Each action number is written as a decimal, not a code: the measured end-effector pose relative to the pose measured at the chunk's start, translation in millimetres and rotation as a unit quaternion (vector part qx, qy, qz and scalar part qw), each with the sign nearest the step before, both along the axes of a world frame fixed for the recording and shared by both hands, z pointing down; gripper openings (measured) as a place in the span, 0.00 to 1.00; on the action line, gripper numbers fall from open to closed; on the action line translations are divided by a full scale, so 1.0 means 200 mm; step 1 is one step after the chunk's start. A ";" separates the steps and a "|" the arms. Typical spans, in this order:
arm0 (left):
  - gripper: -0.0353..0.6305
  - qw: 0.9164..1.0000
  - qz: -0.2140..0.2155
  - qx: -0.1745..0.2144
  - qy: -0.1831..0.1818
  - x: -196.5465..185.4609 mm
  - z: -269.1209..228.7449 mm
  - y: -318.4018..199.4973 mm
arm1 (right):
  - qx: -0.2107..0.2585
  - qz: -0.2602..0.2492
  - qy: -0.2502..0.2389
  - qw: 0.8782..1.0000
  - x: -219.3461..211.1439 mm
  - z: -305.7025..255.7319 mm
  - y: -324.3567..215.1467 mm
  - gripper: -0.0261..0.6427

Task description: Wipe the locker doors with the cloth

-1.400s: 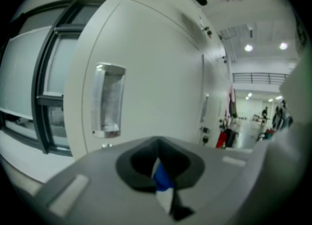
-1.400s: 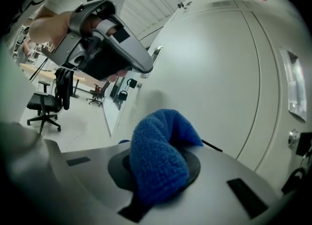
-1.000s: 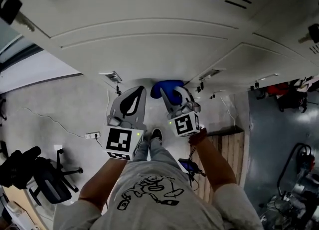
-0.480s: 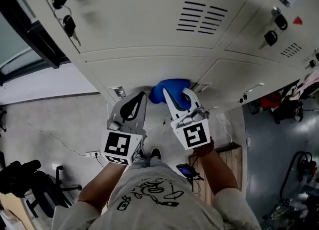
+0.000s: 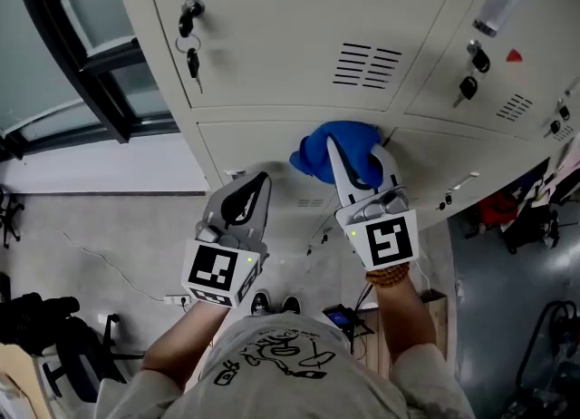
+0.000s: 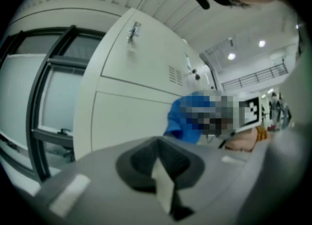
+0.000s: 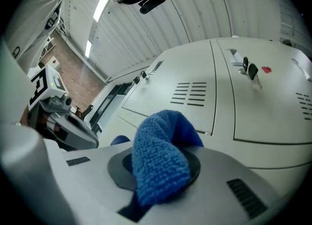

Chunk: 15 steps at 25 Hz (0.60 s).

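A blue cloth (image 5: 337,149) is pressed against the pale grey locker door (image 5: 263,141) just below the seam between two doors, and my right gripper (image 5: 360,158) is shut on it. In the right gripper view the cloth (image 7: 161,160) bulges out between the jaws, with the vented door (image 7: 195,97) beyond. My left gripper (image 5: 254,186) hangs shut and empty to the left, a little away from the door. The left gripper view shows that gripper (image 6: 163,173) with its jaws together, and the cloth (image 6: 187,114) off to its right.
Keys (image 5: 192,60) hang from a lock on the upper left door, and vent slots (image 5: 366,64) are above the cloth. More locks (image 5: 471,62) are on the doors at right. A dark window frame (image 5: 82,73) runs at left. An office chair (image 5: 54,336) stands on the floor below.
My right gripper has carried the cloth up the locker front, from near the floor to the door seam. The view has risen with it. The left gripper stays shut beside it.
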<state>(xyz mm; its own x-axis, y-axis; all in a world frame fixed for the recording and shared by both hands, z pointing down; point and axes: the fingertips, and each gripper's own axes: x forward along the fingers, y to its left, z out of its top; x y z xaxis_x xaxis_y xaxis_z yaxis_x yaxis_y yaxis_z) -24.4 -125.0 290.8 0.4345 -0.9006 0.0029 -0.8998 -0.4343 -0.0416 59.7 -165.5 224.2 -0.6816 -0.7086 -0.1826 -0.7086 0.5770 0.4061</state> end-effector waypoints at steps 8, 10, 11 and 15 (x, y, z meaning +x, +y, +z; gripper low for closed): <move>0.06 1.000 -0.015 0.013 0.012 -0.08 -0.05 0.06 | -0.006 -0.017 -0.051 0.999 -0.08 -0.04 0.05 0.07; 0.06 1.000 -0.017 0.008 0.013 -0.10 -0.04 0.08 | -0.017 -0.024 -0.066 0.997 -0.13 0.00 0.10 0.07; 0.06 1.000 -0.018 0.006 0.013 -0.12 -0.03 0.09 | -0.023 -0.028 -0.073 0.997 -0.15 0.01 0.13 0.07; 0.06 0.999 -0.029 -0.005 0.016 -0.20 0.00 0.13 | -0.058 -0.040 -0.101 0.992 -0.22 0.09 0.28 0.07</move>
